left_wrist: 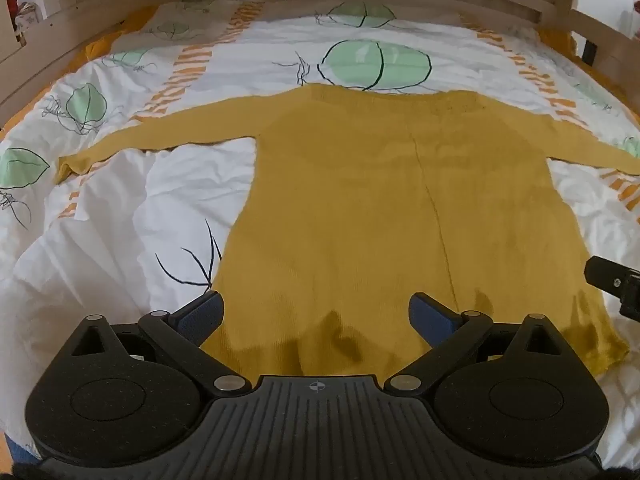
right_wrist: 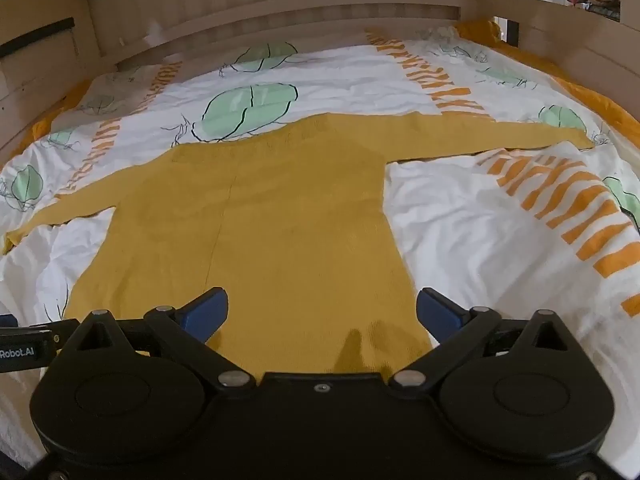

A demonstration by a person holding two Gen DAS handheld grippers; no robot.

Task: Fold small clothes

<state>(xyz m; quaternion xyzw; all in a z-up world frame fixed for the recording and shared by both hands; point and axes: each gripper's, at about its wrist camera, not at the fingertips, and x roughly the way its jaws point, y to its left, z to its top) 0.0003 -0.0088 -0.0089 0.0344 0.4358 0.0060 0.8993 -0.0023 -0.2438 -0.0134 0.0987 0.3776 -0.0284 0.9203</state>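
Now both the left gripper (left_wrist: pixel 316 316) and right gripper (right_wrist: pixel 322 312) are hovering released over the near hem of the mustard sweater (left_wrist: pixel 360 200), which is lying flat on the duvet (left_wrist: pixel 180 184); soft and limp, it is probably best pinched at the hem corners.

Matt knit cloth on crumpled printed cotton, framed by pale wood.

The mustard sweater (left_wrist: pixel 360 208) is a fine, matt knit. The duvet cover (left_wrist: pixel 120 216) looks like smooth, wrinkled cloth. The bed frame (right_wrist: pixel 280 4) is pale wood. Each tool (left_wrist: pixel 316 312) (right_wrist: pixel 322 312) is matt black plastic with shiny metal pins and textured blue pads (left_wrist: pixel 208 314).
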